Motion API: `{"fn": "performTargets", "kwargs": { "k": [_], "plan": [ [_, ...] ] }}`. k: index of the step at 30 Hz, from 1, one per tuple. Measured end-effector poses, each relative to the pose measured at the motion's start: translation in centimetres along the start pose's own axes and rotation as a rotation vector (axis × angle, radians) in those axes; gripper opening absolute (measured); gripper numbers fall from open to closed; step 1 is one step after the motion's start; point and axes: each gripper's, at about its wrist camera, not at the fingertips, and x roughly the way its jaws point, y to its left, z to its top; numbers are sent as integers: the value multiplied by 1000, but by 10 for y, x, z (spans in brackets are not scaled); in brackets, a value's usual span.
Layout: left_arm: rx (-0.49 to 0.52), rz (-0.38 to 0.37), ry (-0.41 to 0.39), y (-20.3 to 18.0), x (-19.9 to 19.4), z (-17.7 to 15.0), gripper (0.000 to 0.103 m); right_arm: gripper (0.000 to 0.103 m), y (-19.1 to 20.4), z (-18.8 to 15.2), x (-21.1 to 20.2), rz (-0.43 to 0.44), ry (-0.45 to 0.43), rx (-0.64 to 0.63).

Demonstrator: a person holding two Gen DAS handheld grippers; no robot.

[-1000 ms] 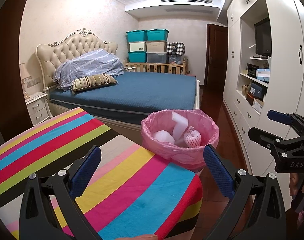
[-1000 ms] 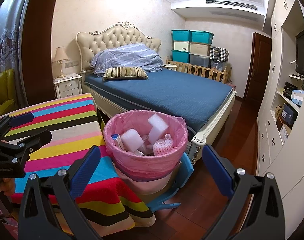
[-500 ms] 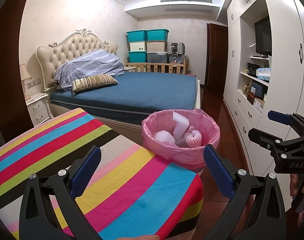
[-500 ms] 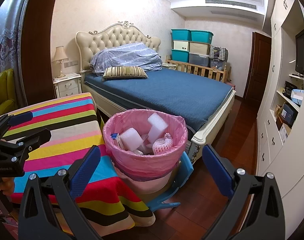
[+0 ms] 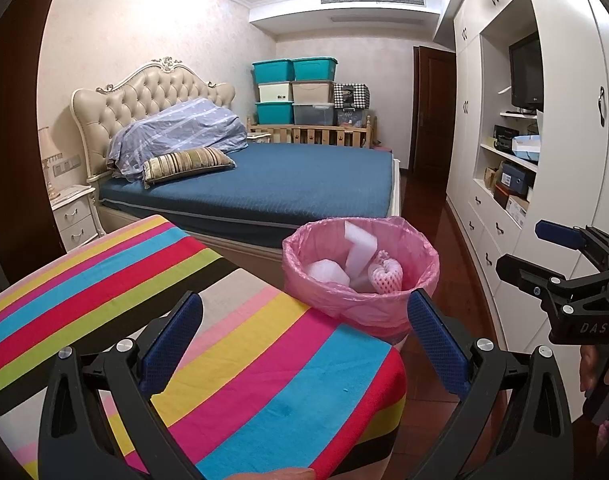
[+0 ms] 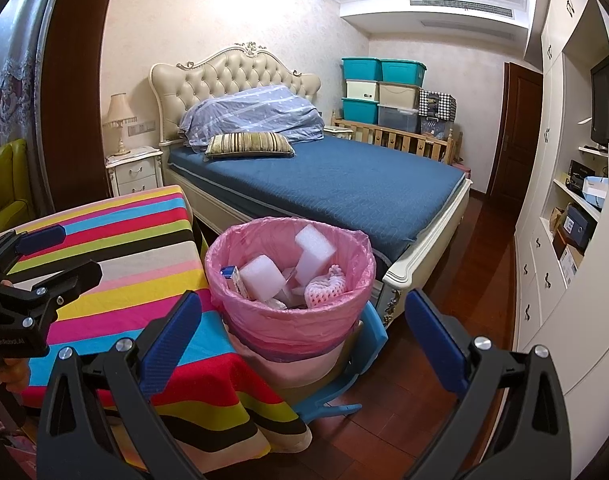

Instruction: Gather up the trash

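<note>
A bin lined with a pink bag (image 5: 360, 276) (image 6: 292, 300) stands off the right end of the striped table (image 5: 184, 320) (image 6: 116, 264). Inside lie white foam blocks (image 6: 314, 248), a pink foam net (image 6: 324, 286) and a small carton (image 6: 234, 280). My left gripper (image 5: 304, 340) hovers open over the table's near right corner, nothing between its blue pads. My right gripper (image 6: 304, 340) is open and empty too, held in front of the bin above the floor. Each gripper shows at the edge of the other's view.
A bed with a blue cover (image 5: 272, 188) lies behind the table and bin. White wardrobes with shelves (image 5: 516, 184) line the right wall. A blue chair (image 6: 368, 344) sits under the bin. Bare wooden floor (image 6: 464, 280) runs between bed and wardrobes.
Almost nothing: both views have drifted very slightly, and both grippers stay open and empty.
</note>
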Motion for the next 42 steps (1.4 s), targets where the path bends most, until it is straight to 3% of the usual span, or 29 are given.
{"fn": "performTargets", "kwargs": {
  "k": [16,25,28,32,38,42],
  "plan": [
    [1,7,21,3,6,-5,96,99,1,-1,2,6,5,-1],
    [7,18,42,31,-9,-12,96,99,21,5,6,39,10,-27],
    [-41,106,76,76,-28,-25,96,99,49,14,12,111,19,-49],
    [-187,282,147,166,-68,-53,96,99,122,22,37,259,61,-127],
    [-368,588,268,311,-146,-110,96,99,262,30,101,480,200,-187],
    [-466,761,333,390,-188,-147,96,99,337,28,142,486,302,-274]
  ]
}}
